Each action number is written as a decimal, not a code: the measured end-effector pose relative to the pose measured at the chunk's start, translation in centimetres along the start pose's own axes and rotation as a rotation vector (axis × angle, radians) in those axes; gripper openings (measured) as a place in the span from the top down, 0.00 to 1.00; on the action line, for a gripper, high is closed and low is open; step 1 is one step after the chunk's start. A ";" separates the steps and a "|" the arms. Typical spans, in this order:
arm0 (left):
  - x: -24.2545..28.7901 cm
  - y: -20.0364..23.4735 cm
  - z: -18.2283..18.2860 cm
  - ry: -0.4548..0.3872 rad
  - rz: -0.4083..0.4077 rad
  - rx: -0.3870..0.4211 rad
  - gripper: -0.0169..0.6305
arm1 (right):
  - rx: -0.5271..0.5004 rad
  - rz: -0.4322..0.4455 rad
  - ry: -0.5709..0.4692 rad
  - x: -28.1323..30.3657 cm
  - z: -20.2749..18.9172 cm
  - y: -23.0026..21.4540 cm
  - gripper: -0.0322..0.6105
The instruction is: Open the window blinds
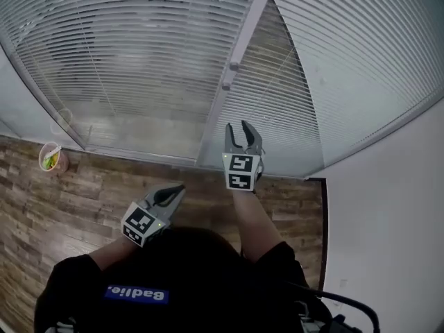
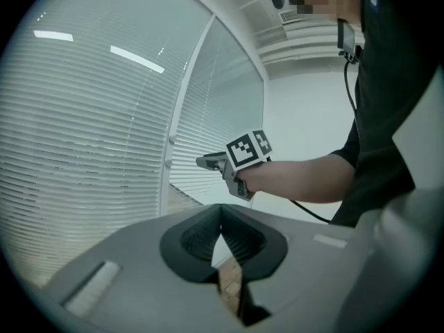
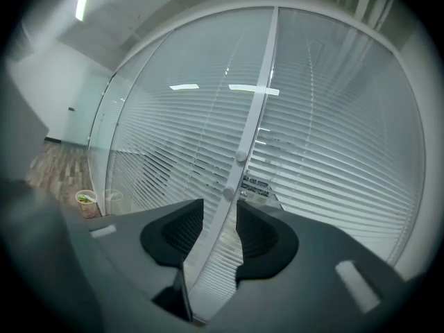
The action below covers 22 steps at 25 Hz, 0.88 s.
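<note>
Blinds [image 1: 139,40] hang lowered behind both glass panes, their slats tilted nearly flat, so only a dim brown shows through beside the post [image 1: 244,33] that divides the panes. Two small round knobs [image 1: 234,66] sit on that post, one just under the other. They are probably the controls for the slats, which would explain why nothing reaches for the slats themselves.

The right hand-held gripper [image 1: 238,129] is raised toward the post, near it but not touching, and points close to level. Its jaws stand wide with nothing between the pads; in the right gripper view the post and both knobs line up in the gap. That reads as an approach aimed at a knob — wide enough to slip round it before closing.

The left hand-held gripper [image 1: 179,189] hangs lower and further back over the wooden floor [image 1: 41,214], jaws together and empty, apparently kept clear while the right does the work.

A cup [image 1: 50,157] with something green in it stands on the floor against the glass, well off to the left.

The task looks barely begun: no knob is gripped yet.
</note>
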State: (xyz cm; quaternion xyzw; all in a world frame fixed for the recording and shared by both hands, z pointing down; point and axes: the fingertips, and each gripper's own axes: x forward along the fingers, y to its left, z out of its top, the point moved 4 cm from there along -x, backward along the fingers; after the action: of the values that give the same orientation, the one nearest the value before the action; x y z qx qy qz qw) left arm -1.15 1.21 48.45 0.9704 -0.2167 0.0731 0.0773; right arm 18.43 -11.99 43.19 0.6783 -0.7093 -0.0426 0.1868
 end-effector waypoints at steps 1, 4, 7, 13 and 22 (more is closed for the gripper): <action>0.2 -1.0 -0.2 0.003 0.008 -0.004 0.97 | -0.012 0.012 -0.009 -1.1 -0.4 0.0 0.72; 0.2 -3.6 -0.4 0.016 0.038 -0.025 0.97 | -0.024 0.053 -0.023 -4.4 -1.5 0.4 0.73; 0.1 -5.8 -0.1 0.029 0.060 -0.030 0.97 | -0.006 0.091 -0.031 -7.1 -2.1 0.4 0.73; 0.2 -10.1 -0.8 0.063 0.085 -0.014 0.97 | 0.047 0.142 -0.049 -11.9 -4.7 0.4 0.75; 0.0 -11.9 -0.2 0.025 0.032 -0.013 0.97 | 0.042 0.184 -0.059 -16.4 -4.4 2.1 0.75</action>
State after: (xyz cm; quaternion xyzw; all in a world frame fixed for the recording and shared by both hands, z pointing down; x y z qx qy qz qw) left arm 3.98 11.84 47.29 0.9654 -0.2314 0.0852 0.0851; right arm 17.98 5.04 44.52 0.6124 -0.7747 -0.0304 0.1548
